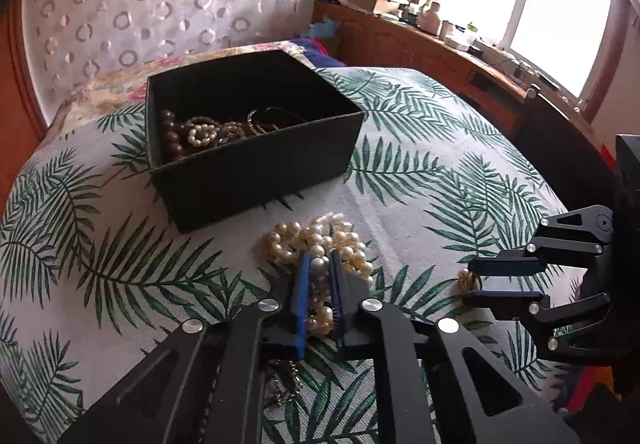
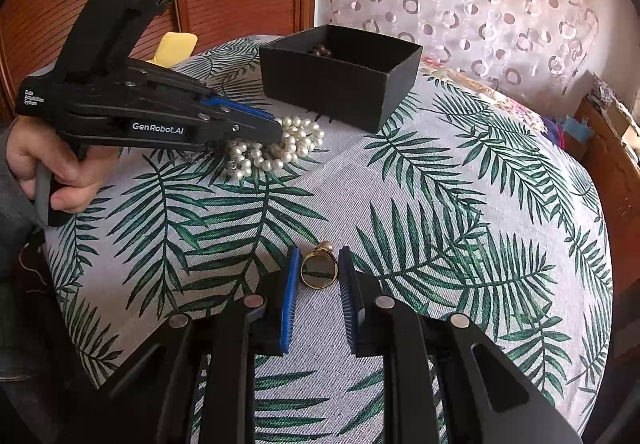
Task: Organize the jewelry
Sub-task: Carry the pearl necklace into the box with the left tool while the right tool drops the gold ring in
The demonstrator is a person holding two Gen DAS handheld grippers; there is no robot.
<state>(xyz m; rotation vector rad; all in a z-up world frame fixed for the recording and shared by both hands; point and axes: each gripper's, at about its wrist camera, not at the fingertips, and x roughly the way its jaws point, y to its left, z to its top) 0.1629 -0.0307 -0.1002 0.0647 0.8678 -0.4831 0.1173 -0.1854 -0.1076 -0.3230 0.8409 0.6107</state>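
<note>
Between the left gripper (image 1: 319,264) pads: pearl necklace (image 1: 320,240) strands, clamped, heaped on leaf-print cloth (image 1: 120,244) before black box (image 1: 256,160). Limp, slippery; best gripped across bunched strands.

From the right wrist: right gripper (image 2: 319,264) parted, nothing held, straddling gold ring (image 2: 319,271) without contact. Rigid, light, liable to roll; best pinched across band.
</note>
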